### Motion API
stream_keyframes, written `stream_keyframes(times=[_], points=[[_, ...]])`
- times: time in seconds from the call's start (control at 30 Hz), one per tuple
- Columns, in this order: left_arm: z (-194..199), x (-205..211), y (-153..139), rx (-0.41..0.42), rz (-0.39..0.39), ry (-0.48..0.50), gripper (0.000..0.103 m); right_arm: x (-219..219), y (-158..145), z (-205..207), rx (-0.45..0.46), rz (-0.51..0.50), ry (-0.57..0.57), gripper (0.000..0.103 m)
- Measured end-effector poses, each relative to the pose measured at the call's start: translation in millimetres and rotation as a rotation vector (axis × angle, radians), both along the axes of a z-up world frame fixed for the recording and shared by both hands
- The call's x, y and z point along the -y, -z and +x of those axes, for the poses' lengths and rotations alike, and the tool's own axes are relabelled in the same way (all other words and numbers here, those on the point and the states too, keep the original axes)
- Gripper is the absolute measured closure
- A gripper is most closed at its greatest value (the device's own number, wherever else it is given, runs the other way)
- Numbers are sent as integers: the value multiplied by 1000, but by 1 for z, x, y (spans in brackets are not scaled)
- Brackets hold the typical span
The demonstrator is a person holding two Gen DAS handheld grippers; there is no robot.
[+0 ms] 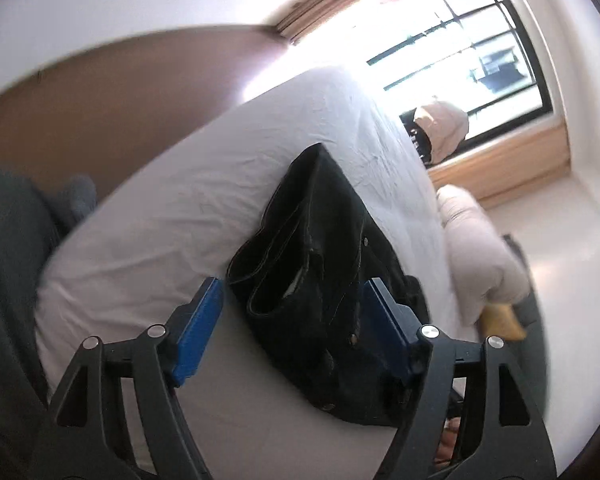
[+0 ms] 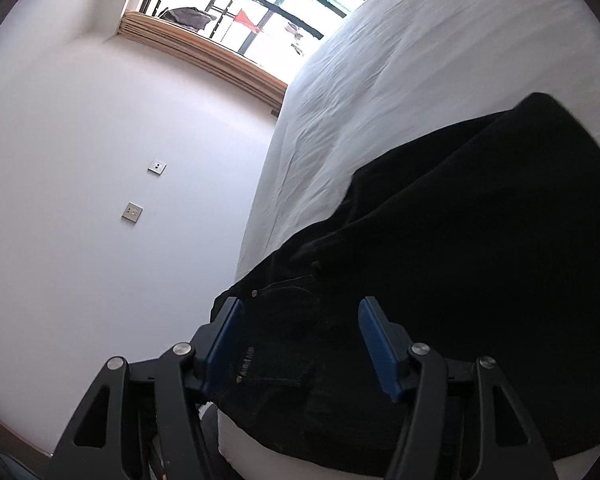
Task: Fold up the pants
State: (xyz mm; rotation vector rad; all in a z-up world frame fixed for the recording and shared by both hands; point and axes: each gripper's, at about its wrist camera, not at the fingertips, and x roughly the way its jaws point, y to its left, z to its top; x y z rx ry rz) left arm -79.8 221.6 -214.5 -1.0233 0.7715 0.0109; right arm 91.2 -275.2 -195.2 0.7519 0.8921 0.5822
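No readable text in either view.

The black pants [image 2: 460, 240] carry a small label [image 2: 247, 364] just inside the left of the right gripper's blue fingers [image 2: 224, 344], with pale marks too small and blurred to make out. The two wall plates [image 2: 157, 167] far left of those fingers bear no lettering that can be read.
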Motion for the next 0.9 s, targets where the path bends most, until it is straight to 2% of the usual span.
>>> stream_keyframes(times=[0.07,0.1,0.13,0.2,0.23,0.33,0.53,0.6,0.67,0.77,0.9], points=[[-3,0,7,4,-51,-2,32,-8,-4,-2,0,-11,-15,40],[-6,-14,5,16,-76,0,32,-11,-5,-1,1,-18,-21,40],[-5,-5,6,27,-89,7,31,-16,-6,3,0,-28,-26,40],[-3,3,6,27,-73,31,31,-15,-6,4,-4,-33,-29,40],[-1,5,10,40,-88,37,31,-14,-4,5,-9,-32,-27,40],[8,5,26,25,-120,9,31,-10,5,9,-33,-12,-11,40],[1,1,40,69,-193,-38,31,-12,16,11,-54,-8,-11,40],[-5,-6,38,57,-233,-46,31,-4,18,8,-63,-2,-7,40],[-16,-15,36,0,-270,-110,31,-3,17,6,-61,-5,-9,40],[-12,-16,39,20,-223,-124,31,-4,16,7,-52,-10,-18,40],[5,-6,42,54,-171,-81,31,-5,19,7,-60,-4,-18,40]])
